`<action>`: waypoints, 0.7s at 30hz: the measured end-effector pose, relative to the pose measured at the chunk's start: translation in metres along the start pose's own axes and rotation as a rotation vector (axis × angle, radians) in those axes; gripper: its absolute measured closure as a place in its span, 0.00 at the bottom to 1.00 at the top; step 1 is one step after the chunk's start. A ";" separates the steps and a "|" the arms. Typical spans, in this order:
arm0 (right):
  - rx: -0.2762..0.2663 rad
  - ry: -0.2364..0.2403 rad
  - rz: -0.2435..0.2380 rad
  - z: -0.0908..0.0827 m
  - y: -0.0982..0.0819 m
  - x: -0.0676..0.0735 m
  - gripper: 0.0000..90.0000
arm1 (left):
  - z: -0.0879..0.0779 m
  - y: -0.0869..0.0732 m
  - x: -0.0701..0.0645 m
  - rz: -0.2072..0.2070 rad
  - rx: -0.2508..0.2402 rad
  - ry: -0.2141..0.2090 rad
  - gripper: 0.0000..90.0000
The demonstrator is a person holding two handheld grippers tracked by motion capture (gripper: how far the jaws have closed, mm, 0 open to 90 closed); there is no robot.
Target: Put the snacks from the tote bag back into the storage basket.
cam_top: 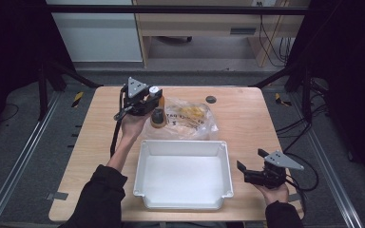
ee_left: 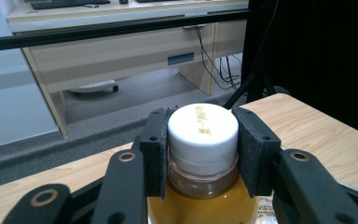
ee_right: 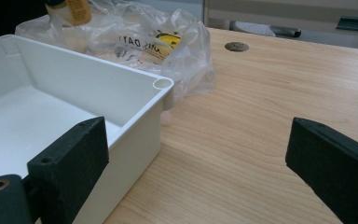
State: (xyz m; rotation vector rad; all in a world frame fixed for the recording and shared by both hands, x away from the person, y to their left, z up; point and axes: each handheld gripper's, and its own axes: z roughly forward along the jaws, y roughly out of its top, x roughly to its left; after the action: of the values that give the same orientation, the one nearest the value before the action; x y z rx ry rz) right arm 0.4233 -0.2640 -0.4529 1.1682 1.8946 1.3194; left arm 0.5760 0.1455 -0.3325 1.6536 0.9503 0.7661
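Note:
A bottle (ee_left: 200, 205) of amber liquid with a white screw cap (ee_left: 203, 128) sits between the jaws of my left gripper (ee_left: 203, 140), whose pads press on the cap from both sides. From above, my left gripper (cam_top: 153, 93) holds the bottle (cam_top: 158, 121) upright at the back of the table, left of a clear plastic bag (cam_top: 190, 116). My right gripper (cam_top: 250, 159) rests near the front right of the table, just right of a white bin (cam_top: 183, 146). The right gripper (ee_right: 196, 158) is open, with bare wood between its jaws.
The white bin (ee_right: 121, 74) is empty and stands front centre on the wooden table (cam_top: 247, 123). The crumpled bag (ee_right: 158, 37) with yellow contents lies just behind it. A round cable hole (cam_top: 211, 99) is at the back. Desks and cables stand beyond the table.

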 end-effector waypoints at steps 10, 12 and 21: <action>0.001 -0.001 -0.006 0.000 0.000 0.000 0.07 | -0.017 0.013 0.000 0.013 -0.003 -0.020 0.65; 0.004 0.000 -0.004 0.000 0.000 0.000 0.07 | -0.020 0.015 -0.001 0.020 -0.009 -0.017 0.65; 0.000 0.001 0.000 0.000 0.000 0.001 0.07 | -0.035 0.023 -0.005 0.026 -0.034 -0.039 0.65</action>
State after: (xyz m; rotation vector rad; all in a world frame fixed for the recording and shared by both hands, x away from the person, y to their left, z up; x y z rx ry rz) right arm 0.4227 -0.2638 -0.4529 1.1682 1.8949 1.3200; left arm 0.5496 0.1538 -0.3010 1.6485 0.8859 0.7612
